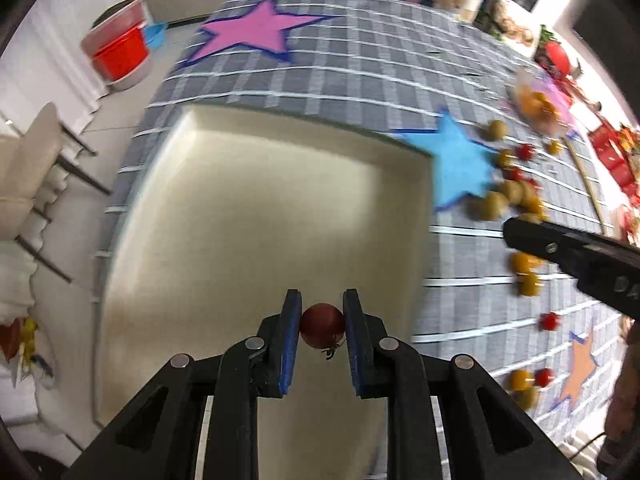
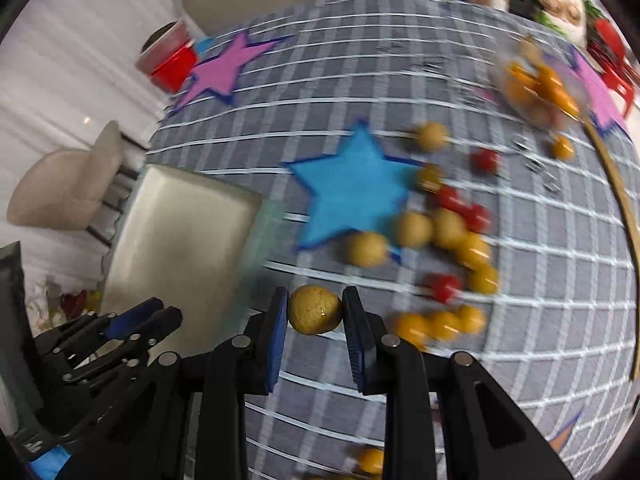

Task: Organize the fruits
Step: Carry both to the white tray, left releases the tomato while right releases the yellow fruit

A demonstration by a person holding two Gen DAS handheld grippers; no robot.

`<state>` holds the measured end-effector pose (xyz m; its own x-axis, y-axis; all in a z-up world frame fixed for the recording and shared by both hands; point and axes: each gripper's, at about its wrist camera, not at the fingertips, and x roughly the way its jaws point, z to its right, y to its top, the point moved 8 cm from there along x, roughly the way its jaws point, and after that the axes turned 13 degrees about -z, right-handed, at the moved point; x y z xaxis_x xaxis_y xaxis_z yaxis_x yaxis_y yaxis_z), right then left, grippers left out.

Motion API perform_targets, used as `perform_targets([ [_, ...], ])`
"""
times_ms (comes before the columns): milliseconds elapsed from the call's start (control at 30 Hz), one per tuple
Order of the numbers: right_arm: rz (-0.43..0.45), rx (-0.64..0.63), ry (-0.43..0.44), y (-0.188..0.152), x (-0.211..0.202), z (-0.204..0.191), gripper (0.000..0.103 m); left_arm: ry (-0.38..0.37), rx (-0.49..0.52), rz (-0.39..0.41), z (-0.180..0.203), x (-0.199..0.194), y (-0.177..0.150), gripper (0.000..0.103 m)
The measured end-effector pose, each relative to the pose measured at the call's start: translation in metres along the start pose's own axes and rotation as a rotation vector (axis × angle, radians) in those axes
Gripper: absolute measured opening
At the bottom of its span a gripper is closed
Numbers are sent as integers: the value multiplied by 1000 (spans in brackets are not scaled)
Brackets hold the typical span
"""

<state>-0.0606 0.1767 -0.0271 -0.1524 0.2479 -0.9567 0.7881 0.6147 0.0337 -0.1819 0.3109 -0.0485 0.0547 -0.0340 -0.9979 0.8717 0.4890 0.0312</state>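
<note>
My left gripper (image 1: 322, 312) is shut on a small red cherry tomato (image 1: 322, 325) and hangs over the near part of a cream square tray (image 1: 240, 200). In the right wrist view my right gripper (image 2: 315, 307) is shut on a round tan longan-like fruit (image 2: 315, 309) above the checked cloth, just right of the tray (image 2: 176, 232). The left gripper (image 2: 120, 332) shows at that view's lower left, over the tray's near edge. Loose tan, orange and red fruits (image 2: 440, 232) lie scattered right of a blue star (image 2: 352, 192). The right gripper's body (image 1: 576, 252) crosses the left wrist view at the right.
A grey checked tablecloth (image 1: 360, 52) carries a pink star (image 1: 248, 30), a blue star (image 1: 456, 160) and an orange star (image 1: 580, 368). A clear bowl of orange fruits (image 2: 536, 84) stands at the far right. A red container (image 1: 118, 50) and a beige chair (image 1: 28, 172) are off the table's left.
</note>
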Motion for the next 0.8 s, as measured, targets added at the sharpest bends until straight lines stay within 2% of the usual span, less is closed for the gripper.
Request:
perform_targets([
  [100,-13,-43,20,14,9,-32,30,44,-34,-11,-25,12,4,23],
  [200,-37,-57,47,23,19,-52,30,42,-68,-22,-47,21,6,23],
  [300,-61,-81,32,30,36,-67,30,45,-91,-29,-60,28,6,23],
  [533,-91,-125,-52,39,62,-74,30,57,-72,-10,-60,33,10,23],
  [700,-117,-132,-71,36,74,-75,30,53,-67,1,-60,31,7,24],
  [767,-120,-134,-76,36,77,-76,30,69,-50,6,-58,30,6,34],
  [800,-117,-137,-83,37,80,-78,30,76,-43,3,-58,30,5,61],
])
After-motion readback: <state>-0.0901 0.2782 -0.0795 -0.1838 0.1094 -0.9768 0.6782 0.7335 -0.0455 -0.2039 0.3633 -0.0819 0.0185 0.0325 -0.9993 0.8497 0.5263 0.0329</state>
